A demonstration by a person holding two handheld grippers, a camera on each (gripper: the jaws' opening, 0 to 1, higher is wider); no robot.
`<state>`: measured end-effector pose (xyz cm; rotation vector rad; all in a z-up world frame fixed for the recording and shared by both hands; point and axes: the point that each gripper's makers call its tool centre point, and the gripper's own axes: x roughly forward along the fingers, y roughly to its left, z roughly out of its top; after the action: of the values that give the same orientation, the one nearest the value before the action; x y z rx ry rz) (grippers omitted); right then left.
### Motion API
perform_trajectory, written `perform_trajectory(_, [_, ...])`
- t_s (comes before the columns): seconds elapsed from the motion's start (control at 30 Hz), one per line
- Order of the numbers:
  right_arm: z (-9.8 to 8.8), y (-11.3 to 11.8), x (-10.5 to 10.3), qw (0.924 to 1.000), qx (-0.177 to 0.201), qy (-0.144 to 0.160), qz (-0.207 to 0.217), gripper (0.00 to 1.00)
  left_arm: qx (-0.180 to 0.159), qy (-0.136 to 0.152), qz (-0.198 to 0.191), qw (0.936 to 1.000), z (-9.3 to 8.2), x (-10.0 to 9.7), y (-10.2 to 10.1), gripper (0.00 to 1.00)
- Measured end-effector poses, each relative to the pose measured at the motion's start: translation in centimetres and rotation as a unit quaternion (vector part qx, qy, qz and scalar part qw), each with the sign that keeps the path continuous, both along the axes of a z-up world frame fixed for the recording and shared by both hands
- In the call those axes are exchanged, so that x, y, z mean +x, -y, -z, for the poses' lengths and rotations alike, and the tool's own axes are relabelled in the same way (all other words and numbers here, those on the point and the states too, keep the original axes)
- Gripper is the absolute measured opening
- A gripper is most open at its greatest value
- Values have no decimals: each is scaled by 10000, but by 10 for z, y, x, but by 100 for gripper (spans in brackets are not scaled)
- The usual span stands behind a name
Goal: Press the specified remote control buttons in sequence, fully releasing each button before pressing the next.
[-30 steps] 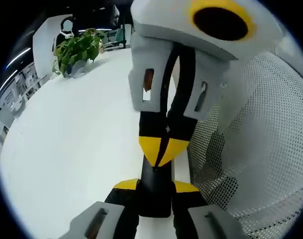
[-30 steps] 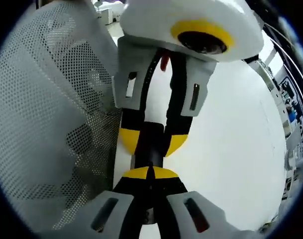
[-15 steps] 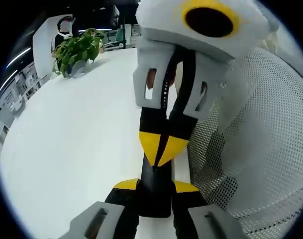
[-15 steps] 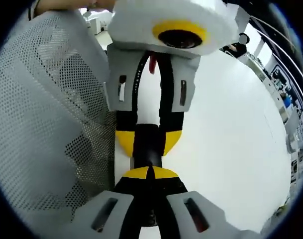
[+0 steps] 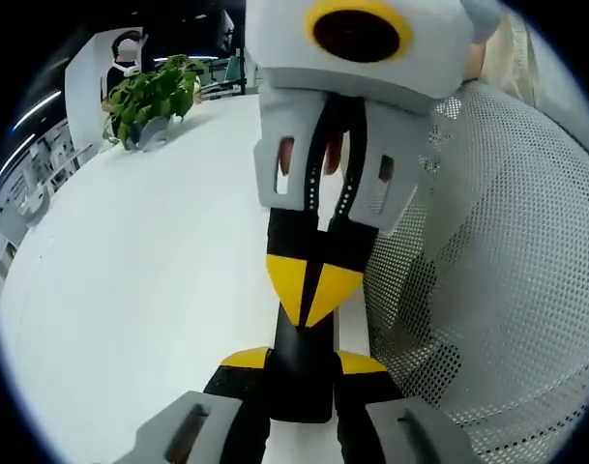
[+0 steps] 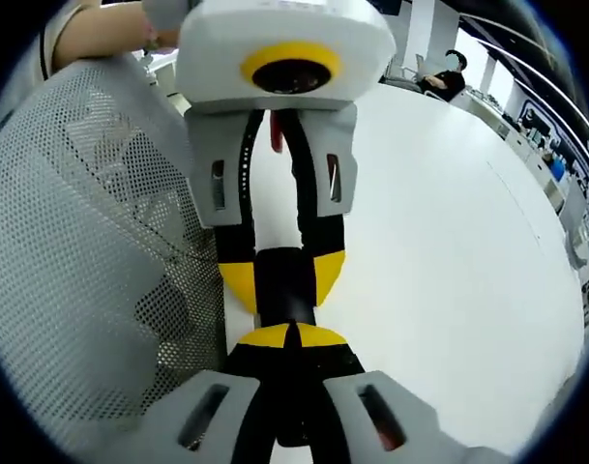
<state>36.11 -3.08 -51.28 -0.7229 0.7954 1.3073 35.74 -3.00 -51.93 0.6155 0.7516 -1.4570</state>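
Note:
A black remote control (image 5: 301,372) is clamped between the yellow-tipped jaws of my left gripper (image 5: 302,360), at the bottom of the left gripper view. My right gripper (image 5: 313,286) comes down from the top of that view, jaws shut with nothing between them, their yellow point meeting the remote's far end. In the right gripper view my right gripper (image 6: 294,336) is shut at the bottom, tips against the remote (image 6: 284,288). The left gripper (image 6: 282,280) holds the remote from above. The buttons are hidden.
A white table (image 5: 130,271) lies under both grippers. A white mesh chair back (image 5: 497,280) stands close beside them, also seen as the chair back (image 6: 81,251). A potted plant (image 5: 154,97) sits at the table's far end. A person's arm (image 6: 91,29) shows above.
The right gripper has swung a little, so it now sits higher and further left in the left gripper view. Both grippers stay shut, and the remote stays in the left jaws.

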Motion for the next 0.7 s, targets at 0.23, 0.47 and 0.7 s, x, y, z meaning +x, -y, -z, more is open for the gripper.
perform_trajectory(0.23, [0,-1,0,10000,-14,-9,-63,0,5,7,4,10000,-1,0,0,24])
perform_trajectory(0.47, [0,-2,0,9999,-82,-86,-81,0,11,11,4,10000,-1,-1,0,24])
perform_trajectory(0.7, [1,-3,-1,9989,-315,-27,-332,0,6,9,-5,10000,-1,-1,0,24])
